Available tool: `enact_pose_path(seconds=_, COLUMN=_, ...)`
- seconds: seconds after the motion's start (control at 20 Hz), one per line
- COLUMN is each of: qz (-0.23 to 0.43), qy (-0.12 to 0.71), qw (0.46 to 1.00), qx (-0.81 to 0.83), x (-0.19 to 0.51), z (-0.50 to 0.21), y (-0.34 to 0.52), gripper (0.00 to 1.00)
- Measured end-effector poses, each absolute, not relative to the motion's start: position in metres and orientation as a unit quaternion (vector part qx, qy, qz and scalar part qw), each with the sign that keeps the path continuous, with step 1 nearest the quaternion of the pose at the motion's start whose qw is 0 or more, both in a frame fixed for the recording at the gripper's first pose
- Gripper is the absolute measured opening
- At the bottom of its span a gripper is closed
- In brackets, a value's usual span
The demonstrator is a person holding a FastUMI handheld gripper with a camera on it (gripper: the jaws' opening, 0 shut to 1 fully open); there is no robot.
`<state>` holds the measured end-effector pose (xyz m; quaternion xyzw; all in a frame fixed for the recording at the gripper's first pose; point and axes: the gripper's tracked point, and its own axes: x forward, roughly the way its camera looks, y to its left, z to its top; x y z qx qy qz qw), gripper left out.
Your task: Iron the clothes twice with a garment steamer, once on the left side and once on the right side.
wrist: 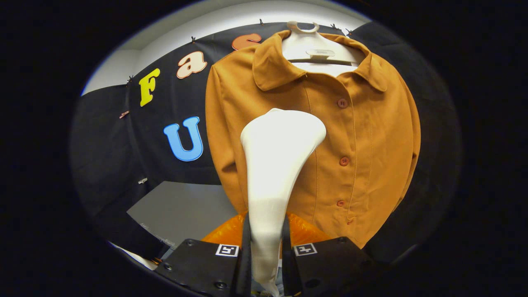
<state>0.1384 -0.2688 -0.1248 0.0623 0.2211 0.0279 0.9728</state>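
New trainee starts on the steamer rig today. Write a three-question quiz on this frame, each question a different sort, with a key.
1. True or false: the gripper holds the white steamer between both fingers.
2. The steamer's head lies against which part of the orange jacket? A) collar B) the front, beside the button row C) hem
3. What does the jacket hang on?

Key:
1. True
2. B
3. A white hanger

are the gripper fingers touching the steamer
Touching: the gripper view shows both fingers pressed against the white steamer handle, no gap either side.
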Motion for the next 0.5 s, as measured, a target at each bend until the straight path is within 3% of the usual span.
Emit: enact_pose_path(seconds=0.5, qz=0.054, qy=0.306, qw=0.946, qx=0.089, x=0.137, z=-0.207, y=-0.282, gripper=0.33)
